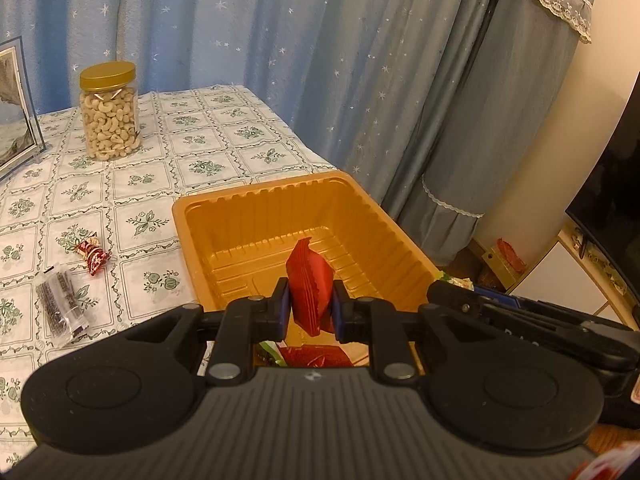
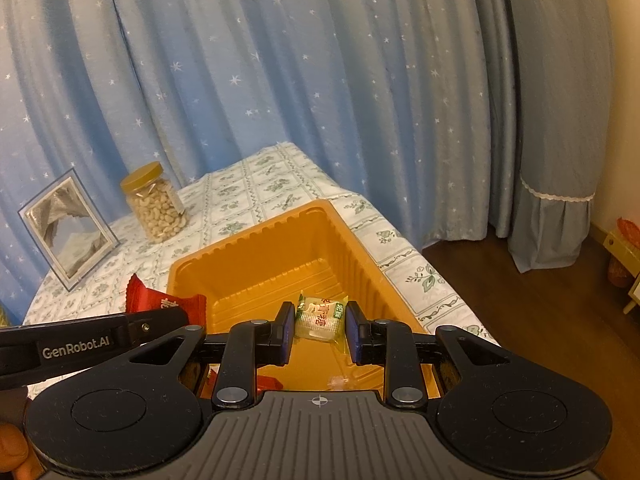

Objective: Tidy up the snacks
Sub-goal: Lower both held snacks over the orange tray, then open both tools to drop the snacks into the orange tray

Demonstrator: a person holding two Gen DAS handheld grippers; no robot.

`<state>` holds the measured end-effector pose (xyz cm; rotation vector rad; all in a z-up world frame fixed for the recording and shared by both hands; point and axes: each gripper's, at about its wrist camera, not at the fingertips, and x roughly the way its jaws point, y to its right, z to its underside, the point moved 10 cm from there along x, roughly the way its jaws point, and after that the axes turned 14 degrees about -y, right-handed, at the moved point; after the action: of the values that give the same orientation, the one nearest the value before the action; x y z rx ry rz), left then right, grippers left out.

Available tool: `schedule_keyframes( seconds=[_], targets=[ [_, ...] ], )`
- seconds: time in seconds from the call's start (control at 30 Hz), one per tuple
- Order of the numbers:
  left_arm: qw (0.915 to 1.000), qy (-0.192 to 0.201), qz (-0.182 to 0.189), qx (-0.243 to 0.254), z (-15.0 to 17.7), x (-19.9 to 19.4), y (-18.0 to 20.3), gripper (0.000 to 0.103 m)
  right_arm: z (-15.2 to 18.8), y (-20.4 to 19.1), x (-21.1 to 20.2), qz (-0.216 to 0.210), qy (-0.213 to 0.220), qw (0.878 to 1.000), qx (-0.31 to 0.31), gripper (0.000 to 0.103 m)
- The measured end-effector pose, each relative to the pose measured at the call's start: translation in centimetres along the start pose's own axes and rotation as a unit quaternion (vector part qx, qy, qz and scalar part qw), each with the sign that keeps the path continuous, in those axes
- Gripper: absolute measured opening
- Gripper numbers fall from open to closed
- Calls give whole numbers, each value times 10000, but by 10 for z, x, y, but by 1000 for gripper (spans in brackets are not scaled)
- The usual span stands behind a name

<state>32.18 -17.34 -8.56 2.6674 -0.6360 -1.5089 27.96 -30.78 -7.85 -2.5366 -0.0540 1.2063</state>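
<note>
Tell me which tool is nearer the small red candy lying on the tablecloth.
Left. The left tool, gripping a red packet over the orange tray, sits on the side nearest the red candy. The right tool, holding a pale packet, is farther right.

Warm dim light, fisheye-bent edges, sharp

- I see the table (image 1: 208, 128) under a floral cloth
- On it: orange tray (image 1: 256, 216), cashew jar (image 1: 109, 112), picture frame (image 2: 68, 228), red candy (image 1: 92, 254), dark snack packet (image 1: 62, 304)

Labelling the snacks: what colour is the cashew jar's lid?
Gold; the jar lid shows best in the left wrist view.
</note>
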Motion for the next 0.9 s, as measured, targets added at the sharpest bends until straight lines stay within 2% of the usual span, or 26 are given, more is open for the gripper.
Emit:
schedule_keyframes(
  seconds=[0.07, 0.1, 0.17, 0.57, 0.73, 0.77, 0.8, 0.83, 0.87, 0.9],
  targets=[
    [10000, -9, 23, -24, -2, 3, 0, 23, 0, 1, 2, 26, -24, 10000, 6, 27],
    [10000, -25, 32, -22, -3, 5, -1, 34, -1, 1, 2, 40, -38, 10000, 12, 27],
    [10000, -13, -43, -10, -4, 5, -4, 42, -1, 1, 3, 37, -61, 10000, 22, 27],
    [9986, 127, -437, -255, 18, -23, -38, 45, -1, -5, 9, 10, -129, 9998, -123, 27],
    [9980, 129, -490, -383, 32, -34, -48, 47, -5, -12, 13, -267, -74, 9994, -183, 28],
    [9978, 126, -504, -405, 35, -35, -50, 48, -6, -13, 14, -378, -46, 9991, -179, 32],
    [9977, 120, -520, -429, 38, -37, -52, 48, -7, -13, 13, -389, -20, 9991, -151, 51],
    [9974, 128, -544, -455, 41, -39, -54, 48, -7, -11, 12, -356, 21, 9993, -111, 62],
    [9971, 145, -572, -485, 43, -41, -56, 48, -8, -10, 9, -373, 96, 9992, -73, 70],
    [9968, 165, -592, -518, 46, -44, -59, 48, -9, -9, 7, -404, 142, 9991, -45, 70]
  ],
)
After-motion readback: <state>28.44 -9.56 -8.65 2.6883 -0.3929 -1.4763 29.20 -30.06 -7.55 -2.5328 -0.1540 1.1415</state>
